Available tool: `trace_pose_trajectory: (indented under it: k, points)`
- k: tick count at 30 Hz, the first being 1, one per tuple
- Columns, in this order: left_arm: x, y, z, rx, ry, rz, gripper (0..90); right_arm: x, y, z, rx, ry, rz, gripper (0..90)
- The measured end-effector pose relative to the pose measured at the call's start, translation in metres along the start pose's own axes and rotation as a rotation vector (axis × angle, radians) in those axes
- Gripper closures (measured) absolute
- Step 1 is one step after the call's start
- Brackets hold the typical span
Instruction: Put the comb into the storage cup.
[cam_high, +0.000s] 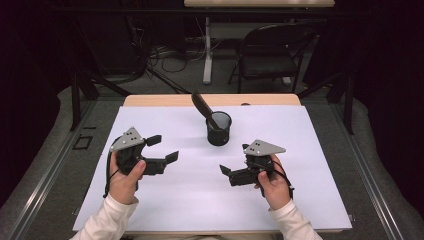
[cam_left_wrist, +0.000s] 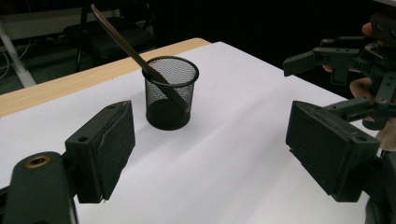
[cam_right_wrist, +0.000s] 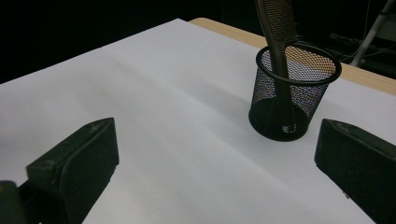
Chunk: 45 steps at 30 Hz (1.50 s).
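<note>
Left claw (cam_high: 163, 148) and right claw (cam_high: 234, 162) agape, empty; comb (cam_high: 202, 107) leaning in mesh cup (cam_high: 219, 131).

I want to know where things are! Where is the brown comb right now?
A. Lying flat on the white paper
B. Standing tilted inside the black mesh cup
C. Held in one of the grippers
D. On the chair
B. The brown plastic comb stands handle-down and leaning inside the round black wire-mesh cup on the white sheet, and both grippers are open and apart from it.
</note>
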<state>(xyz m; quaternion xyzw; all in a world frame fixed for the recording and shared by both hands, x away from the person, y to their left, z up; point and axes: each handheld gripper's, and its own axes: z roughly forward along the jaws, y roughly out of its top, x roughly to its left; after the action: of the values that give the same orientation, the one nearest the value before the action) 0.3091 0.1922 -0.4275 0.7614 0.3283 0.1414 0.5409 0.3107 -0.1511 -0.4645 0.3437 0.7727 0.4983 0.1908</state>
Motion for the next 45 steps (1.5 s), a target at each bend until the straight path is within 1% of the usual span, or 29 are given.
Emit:
trace_pose_trajectory:
  k: [1,3,5,7,13,15,18,21,23,26,27,34,38,45]
  points:
    - [0.000,-0.002,0.000,-0.001,0.000,-0.005,16.1,0.000,0.000,0.000,-0.001,0.000,-0.001,0.0]
    - [0.000,-0.008,-0.002,0.005,0.004,0.002,16.1,0.000,0.000,0.000,-0.002,-0.001,-0.002,0.0]
    - [0.000,-0.012,-0.004,0.000,0.009,0.006,16.1,0.000,0.000,0.000,0.000,-0.003,-0.003,0.0]
    - [0.000,-0.017,-0.006,-0.015,0.007,-0.003,16.1,0.000,0.000,0.000,0.000,-0.003,-0.004,0.0]
    - [0.000,-0.033,-0.010,-0.023,-0.001,-0.006,16.0,0.000,-0.001,0.000,0.000,-0.005,-0.005,0.0]
    - [0.000,-0.039,-0.012,-0.027,0.009,-0.012,16.0,0.000,-0.001,0.000,0.000,-0.005,-0.005,0.0]
    - [0.003,-0.047,-0.014,-0.030,0.016,-0.021,16.0,0.000,-0.001,0.000,-0.004,-0.007,-0.005,0.0]
    - [0.005,-0.054,-0.017,-0.043,0.015,-0.017,16.1,0.000,-0.001,0.000,-0.002,-0.006,-0.005,0.0]
    - [0.007,-0.058,-0.018,-0.049,0.004,-0.016,16.0,0.000,-0.001,0.000,-0.001,-0.007,-0.006,0.0]
    - [0.008,-0.063,-0.020,-0.055,0.005,-0.015,16.1,0.000,-0.001,0.000,-0.001,-0.009,-0.004,0.0]
    - [0.008,-0.064,-0.020,-0.049,0.007,-0.011,16.0,0.000,-0.001,0.000,-0.002,-0.009,-0.006,0.0]
    - [0.012,-0.072,-0.021,-0.049,0.019,-0.032,16.0,0.000,-0.002,0.001,0.001,-0.009,-0.008,0.0]
    - [0.016,-0.078,-0.022,-0.052,0.026,-0.034,16.0,0.000,-0.002,0.000,-0.001,-0.010,-0.009,0.0]
    - [0.027,-0.086,-0.023,-0.063,0.057,-0.051,16.0,0.000,-0.002,0.001,0.000,-0.011,-0.011,0.0]
